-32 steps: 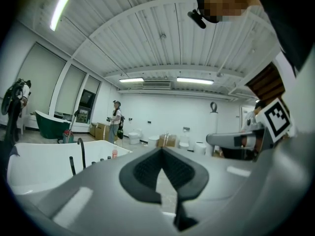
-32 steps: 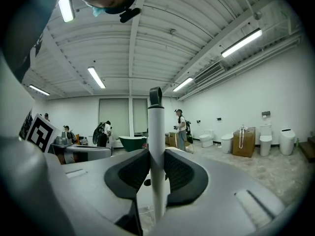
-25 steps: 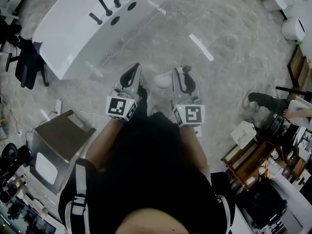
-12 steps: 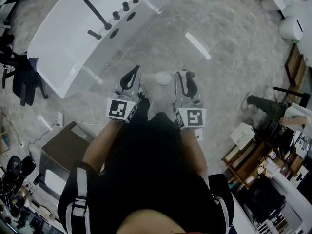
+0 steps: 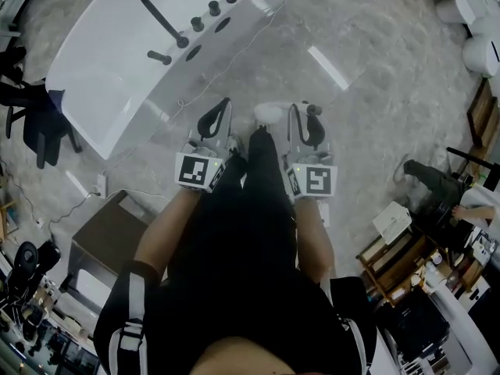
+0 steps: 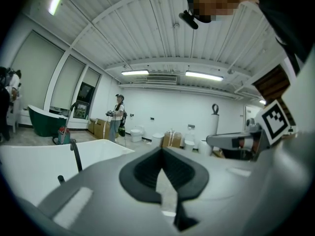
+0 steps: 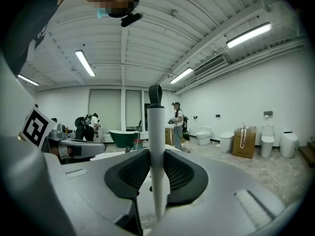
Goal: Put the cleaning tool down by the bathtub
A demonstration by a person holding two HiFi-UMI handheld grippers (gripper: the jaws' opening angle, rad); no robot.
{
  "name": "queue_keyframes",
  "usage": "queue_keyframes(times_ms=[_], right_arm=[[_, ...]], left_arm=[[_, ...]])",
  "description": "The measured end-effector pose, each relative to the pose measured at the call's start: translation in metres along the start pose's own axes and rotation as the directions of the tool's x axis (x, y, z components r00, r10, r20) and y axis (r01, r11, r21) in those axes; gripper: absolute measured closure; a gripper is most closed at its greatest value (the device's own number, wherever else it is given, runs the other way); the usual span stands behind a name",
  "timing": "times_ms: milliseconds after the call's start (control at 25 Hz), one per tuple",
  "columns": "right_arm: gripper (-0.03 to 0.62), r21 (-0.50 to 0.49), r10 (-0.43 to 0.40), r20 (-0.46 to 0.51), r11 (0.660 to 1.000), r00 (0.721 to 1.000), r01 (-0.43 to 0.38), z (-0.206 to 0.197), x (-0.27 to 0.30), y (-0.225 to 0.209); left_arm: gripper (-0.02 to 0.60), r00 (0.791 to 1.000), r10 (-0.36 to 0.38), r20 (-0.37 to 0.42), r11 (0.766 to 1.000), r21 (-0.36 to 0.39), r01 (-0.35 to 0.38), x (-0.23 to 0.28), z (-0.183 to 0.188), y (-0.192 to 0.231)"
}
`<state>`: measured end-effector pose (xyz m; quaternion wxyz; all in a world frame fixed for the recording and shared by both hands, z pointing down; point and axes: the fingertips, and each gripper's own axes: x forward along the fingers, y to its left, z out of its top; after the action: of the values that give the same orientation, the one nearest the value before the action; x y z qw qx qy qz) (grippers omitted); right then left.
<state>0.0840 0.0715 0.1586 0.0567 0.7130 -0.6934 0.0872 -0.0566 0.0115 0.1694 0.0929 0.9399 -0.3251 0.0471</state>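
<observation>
The white bathtub (image 5: 94, 92) with its black tap (image 5: 166, 20) lies at the upper left of the head view, and its rim (image 6: 39, 163) also shows low on the left in the left gripper view. The cleaning tool (image 7: 156, 132) is a white upright handle with a dark grey top (image 5: 314, 109). My right gripper (image 5: 303, 109) is shut on it, with the handle squeezed between both pads (image 7: 133, 173). My left gripper (image 5: 225, 102) is beside it, nearer the tub, shut with nothing in it (image 6: 161, 151). A white rounded shape (image 5: 266, 114) shows between the two grippers.
A black chair (image 5: 39, 116) stands left of the tub. A grey box (image 5: 101, 241) and a power strip with a cable (image 5: 101, 184) lie near my left side. A person (image 5: 430, 178) and shelving are on the right, toilets (image 5: 478, 53) at the upper right. A green tub (image 7: 120, 136) stands far off.
Both grippers have travelled forward across the marbled floor together with the tool, and the bathtub now lies closer to the left gripper. Neither grip has changed.
</observation>
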Motion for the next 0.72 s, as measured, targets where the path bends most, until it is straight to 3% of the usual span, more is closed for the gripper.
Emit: queue_keyframes(times_ms=[720], right_arm=[[0.502,0.014,0.093,-0.082,0.996,0.992,-0.093,-0.054,0.136,-0.055]], left_arm=[[0.574,0.995,0.093,-0.028,0.995,-0.040,-0.094,0.121,-0.040,0.055]])
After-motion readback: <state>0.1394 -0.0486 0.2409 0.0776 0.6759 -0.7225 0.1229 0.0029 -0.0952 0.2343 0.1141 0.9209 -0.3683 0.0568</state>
